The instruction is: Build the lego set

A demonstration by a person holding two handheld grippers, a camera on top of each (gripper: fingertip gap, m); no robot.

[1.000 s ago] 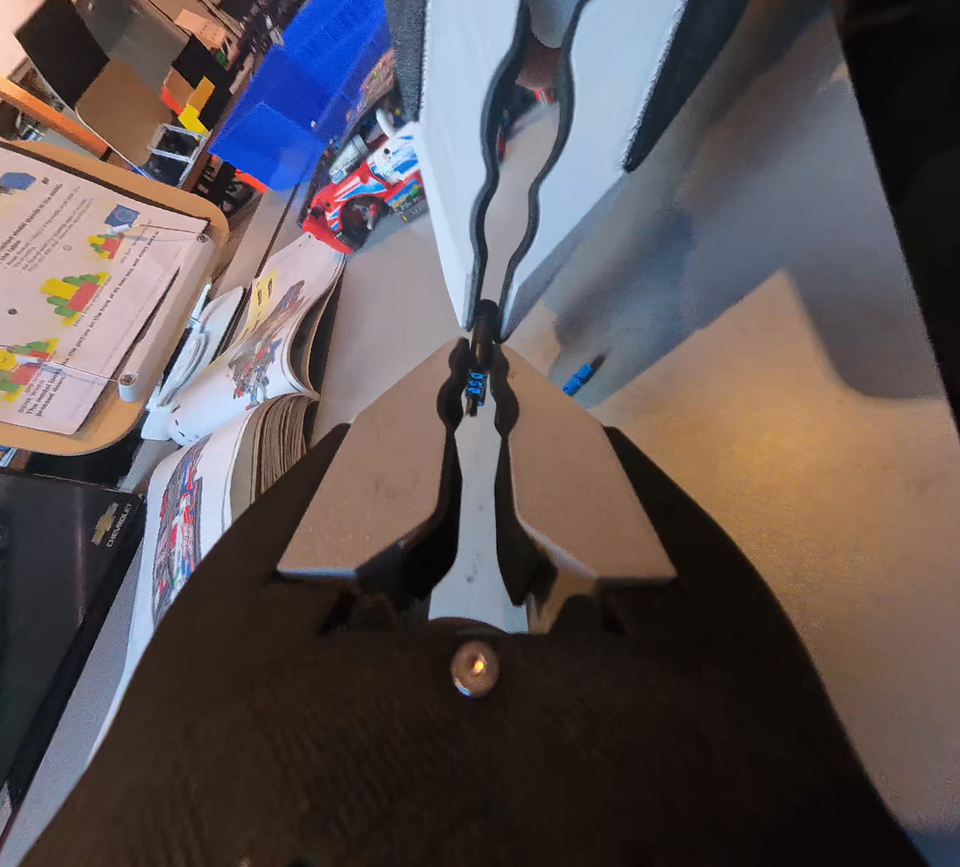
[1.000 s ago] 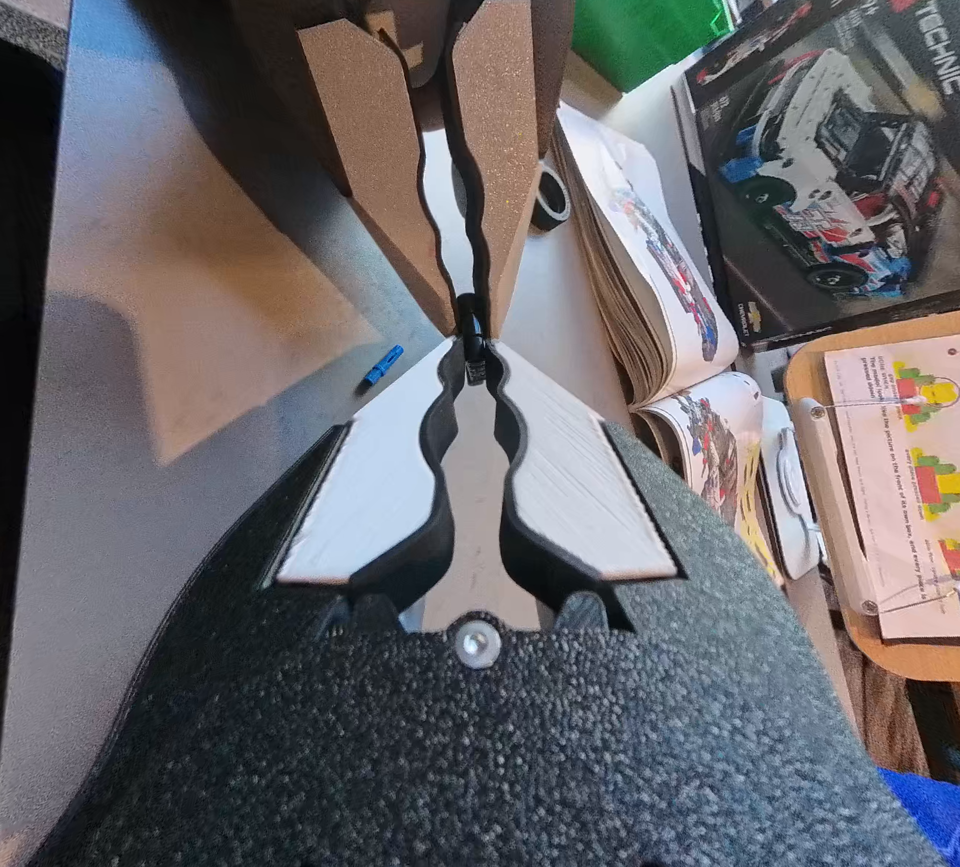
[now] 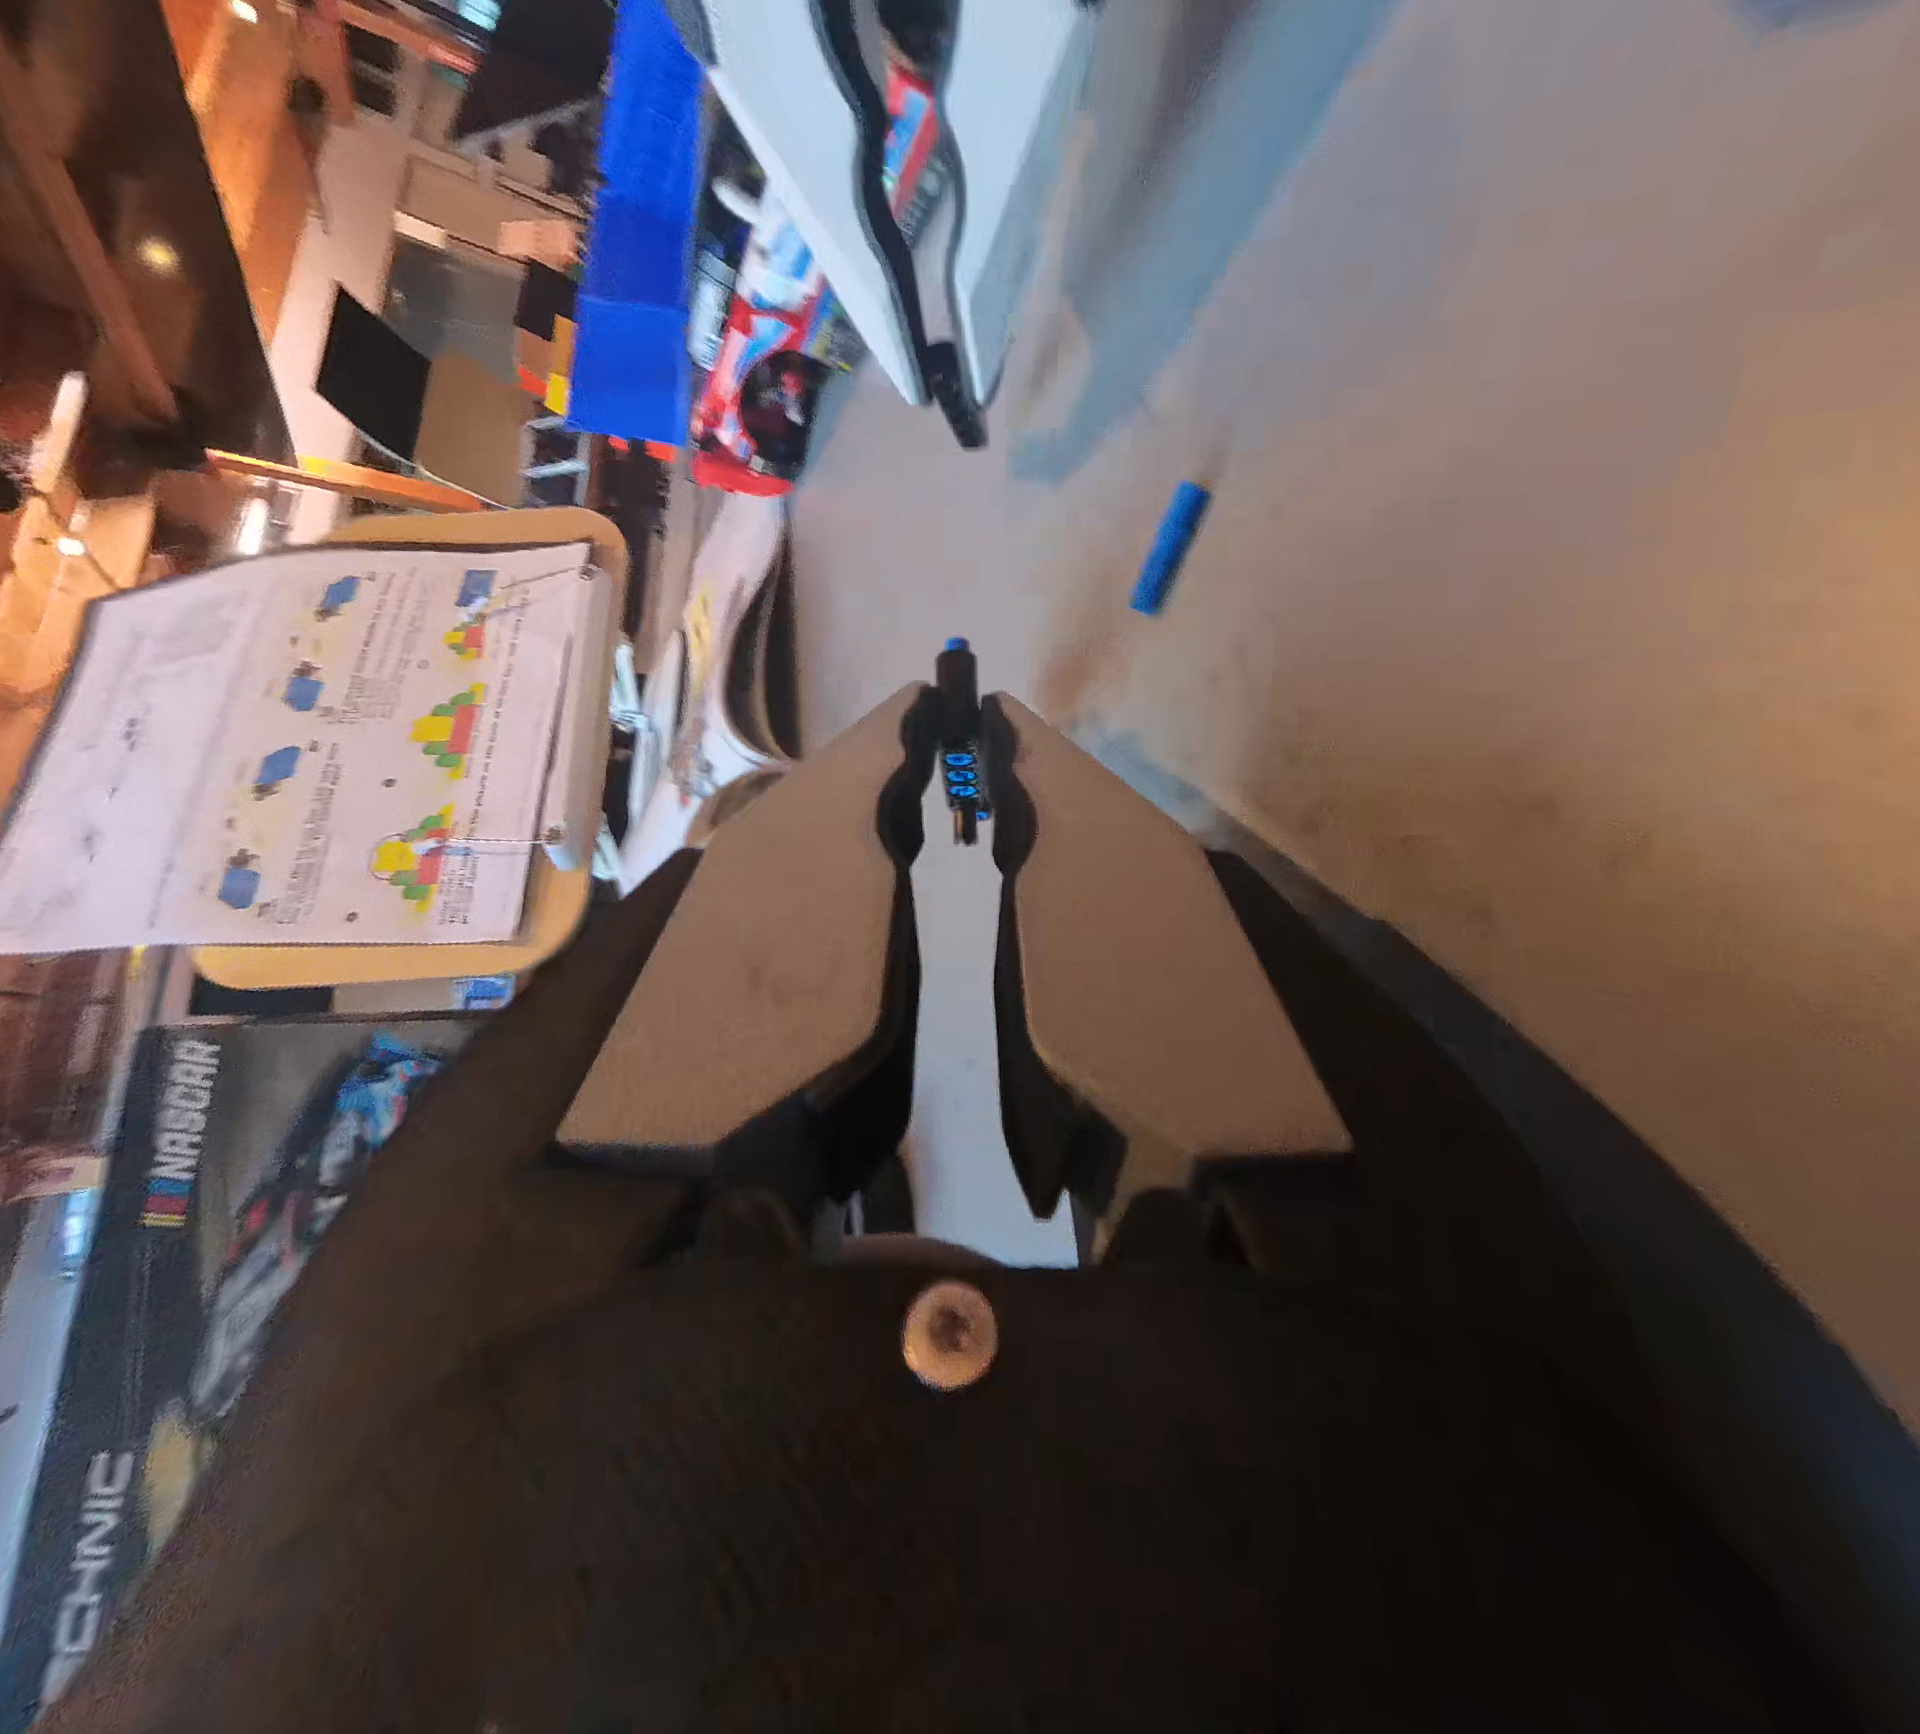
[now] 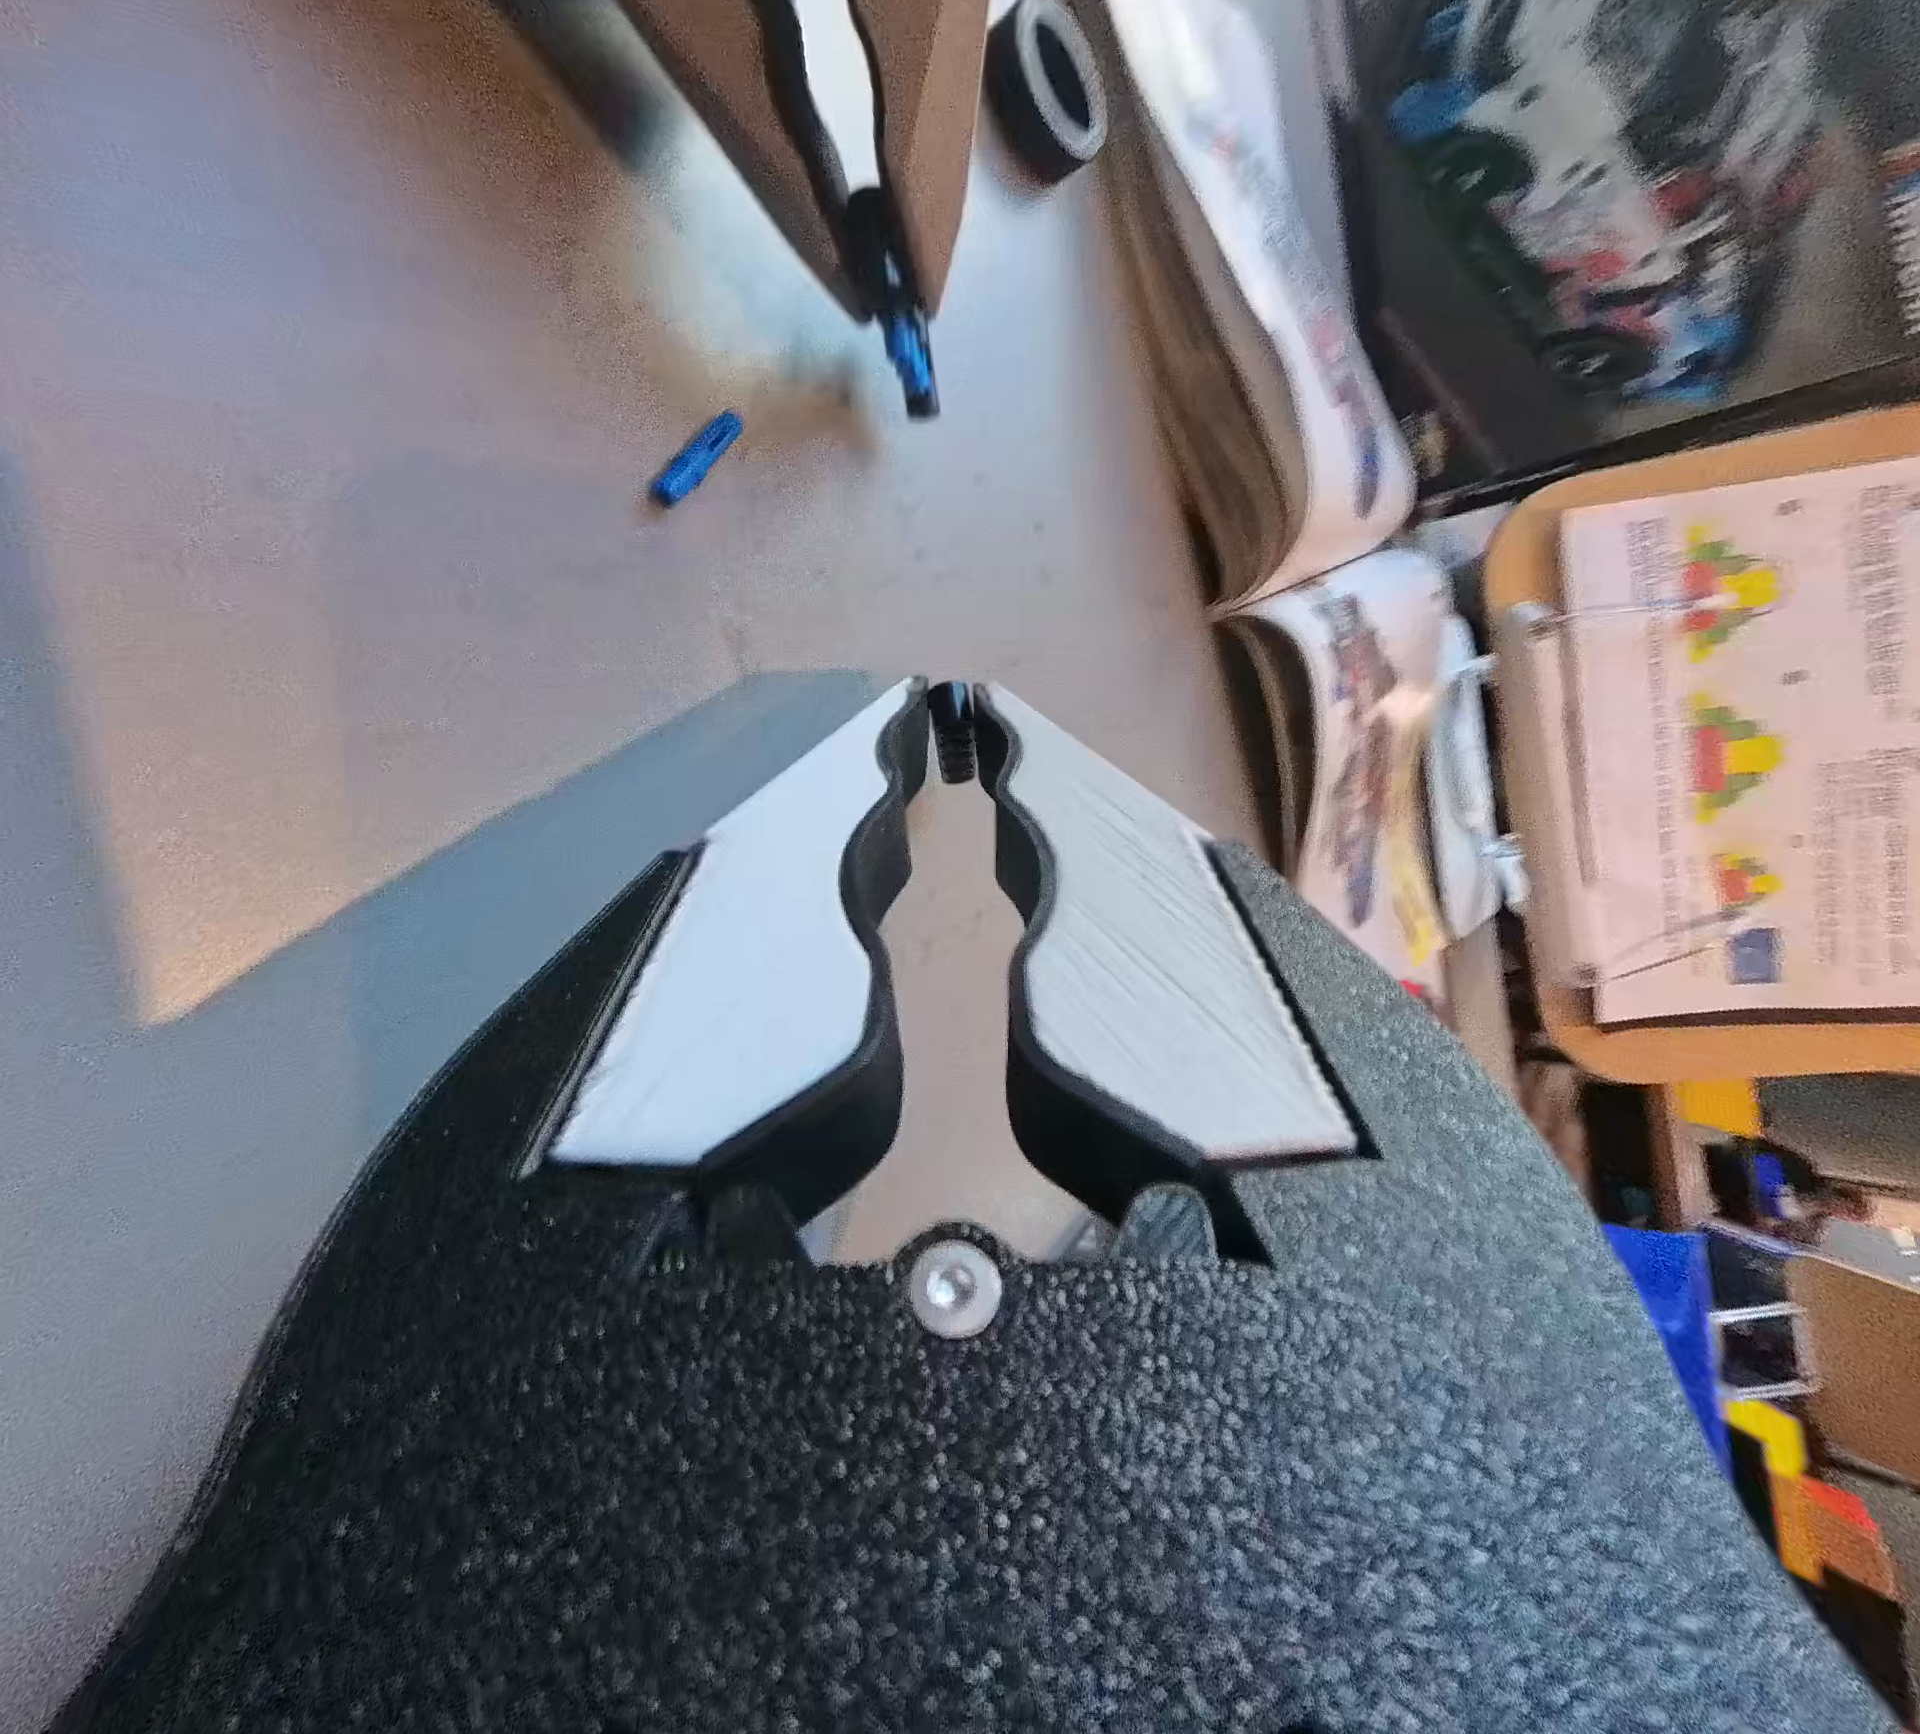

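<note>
Left wrist view: left tongs pinch a black-and-blue piece.

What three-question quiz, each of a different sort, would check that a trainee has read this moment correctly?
1. True or false: the left gripper and the right gripper touch tip to tip.
2. Multiple choice: where is the loose blue pin? A) lying on the table, in neither gripper; B) between the right gripper's fingers; C) on the open booklet.
3. Fill in: the left gripper is shut on a black beam with ____ pins.

Key: 1 false, they are apart, each shut on a small piece; the right one pinches a small black part. 2 A. 3 blue.
</note>
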